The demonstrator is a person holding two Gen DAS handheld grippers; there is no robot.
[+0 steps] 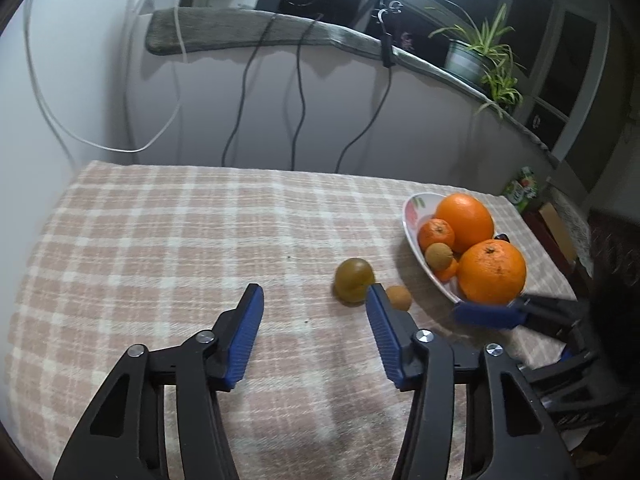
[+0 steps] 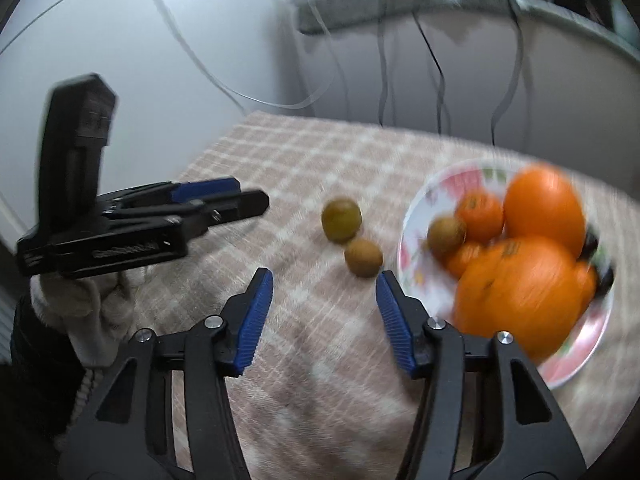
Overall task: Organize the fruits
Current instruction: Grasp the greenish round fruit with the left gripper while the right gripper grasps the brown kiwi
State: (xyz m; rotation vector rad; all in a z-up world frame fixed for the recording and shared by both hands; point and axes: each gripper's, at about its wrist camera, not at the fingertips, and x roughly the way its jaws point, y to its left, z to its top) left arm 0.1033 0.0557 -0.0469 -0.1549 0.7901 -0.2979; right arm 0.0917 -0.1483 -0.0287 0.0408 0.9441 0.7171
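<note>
checked tablecloth (image 1: 160, 240) mostly bare; right view blurred. plate (image 2: 416, 216) near the edge, small brown fruit (image 1: 400, 297) partly hidden. left gripper (image 1: 316, 336) and right gripper (image 2: 325, 320) both agape, empty.

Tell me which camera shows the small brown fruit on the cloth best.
Right wrist: the small brown fruit shows whole beside the green fruit, slightly blurred. The left wrist view is sharper, but the left gripper hides part of it.

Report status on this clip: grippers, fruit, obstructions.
Left gripper open, empty. Right gripper open, empty. Green fruit and small brown fruit loose on cloth beside plate. Nothing blocking.
</note>
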